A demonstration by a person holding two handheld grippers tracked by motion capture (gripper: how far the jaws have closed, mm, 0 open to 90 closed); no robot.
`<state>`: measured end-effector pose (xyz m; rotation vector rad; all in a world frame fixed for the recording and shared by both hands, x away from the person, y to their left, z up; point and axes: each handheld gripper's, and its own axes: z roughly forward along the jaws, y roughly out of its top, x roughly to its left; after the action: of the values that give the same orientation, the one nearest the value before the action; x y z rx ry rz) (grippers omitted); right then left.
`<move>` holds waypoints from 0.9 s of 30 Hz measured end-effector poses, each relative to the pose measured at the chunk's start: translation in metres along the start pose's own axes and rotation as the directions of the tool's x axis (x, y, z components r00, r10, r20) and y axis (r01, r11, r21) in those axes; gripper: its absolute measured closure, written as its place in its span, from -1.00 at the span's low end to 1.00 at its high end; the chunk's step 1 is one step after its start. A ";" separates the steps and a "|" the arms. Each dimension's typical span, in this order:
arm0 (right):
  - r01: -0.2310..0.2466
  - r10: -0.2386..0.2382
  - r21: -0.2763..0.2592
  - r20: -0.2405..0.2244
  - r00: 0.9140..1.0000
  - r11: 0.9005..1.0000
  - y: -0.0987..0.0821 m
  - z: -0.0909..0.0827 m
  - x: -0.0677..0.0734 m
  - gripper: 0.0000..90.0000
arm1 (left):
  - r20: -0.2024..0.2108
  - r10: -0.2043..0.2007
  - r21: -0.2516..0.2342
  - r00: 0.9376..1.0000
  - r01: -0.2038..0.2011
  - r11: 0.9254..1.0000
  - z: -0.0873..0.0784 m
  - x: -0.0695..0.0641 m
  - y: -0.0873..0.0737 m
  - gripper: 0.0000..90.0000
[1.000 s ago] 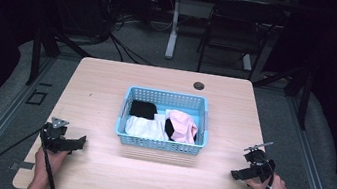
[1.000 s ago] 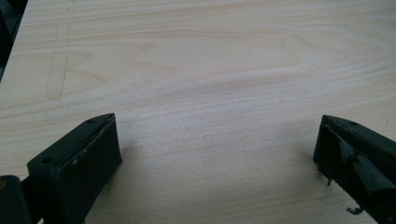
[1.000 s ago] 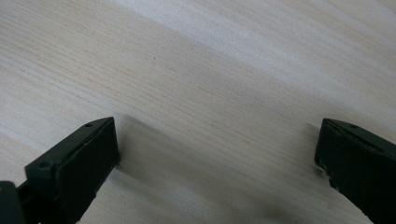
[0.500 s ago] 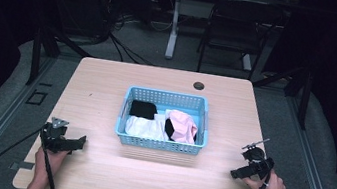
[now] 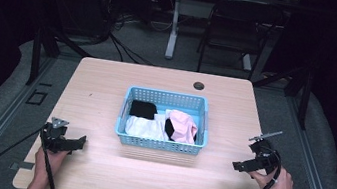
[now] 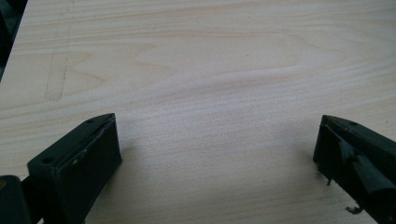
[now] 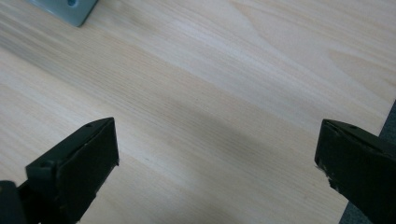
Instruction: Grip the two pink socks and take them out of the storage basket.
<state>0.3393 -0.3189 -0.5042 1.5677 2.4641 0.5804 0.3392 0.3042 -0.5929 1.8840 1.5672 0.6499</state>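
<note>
clothes (image 5: pixel 174 126) in basket (image 5: pixel 159 143): soft, light, limp | pinch a raised fold | left tongs (image 5: pixel 79 142), right tongs (image 5: pixel 238 166) released, empty

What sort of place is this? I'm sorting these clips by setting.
Probably a lab or recording studio, not a home: a lone table on grey floor, dark surroundings, loose cables behind it, and a basket of clothes staged between two hand-held grippers.

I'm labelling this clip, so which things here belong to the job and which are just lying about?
Belonging to the job:
blue basket
white cloth
black cloth
pink cloth
left tool, open
right tool, open

Lying about:
table grommet
chair
floor cables
</note>
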 end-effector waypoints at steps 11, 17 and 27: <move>0.090 -0.089 -0.011 0.017 0.996 0.996 0.024 -0.022 0.021 -1.00 | -0.001 -0.001 -0.001 1.000 0.001 1.000 0.000 0.000 0.000 -0.99; 0.121 -0.121 -0.009 0.012 0.993 0.993 0.040 -0.029 0.031 -1.00 | -0.002 -0.002 0.000 1.000 0.002 1.000 0.000 0.000 0.000 -0.99; 0.175 -0.175 -0.026 0.000 0.985 0.984 0.068 -0.040 0.048 -1.00 | -0.002 -0.002 -0.001 1.000 0.002 1.000 0.000 0.000 0.000 -0.99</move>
<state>0.3616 -0.2597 -0.4367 1.3232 2.5508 0.5832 0.3390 0.3040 -0.5929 1.8814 1.5702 0.6517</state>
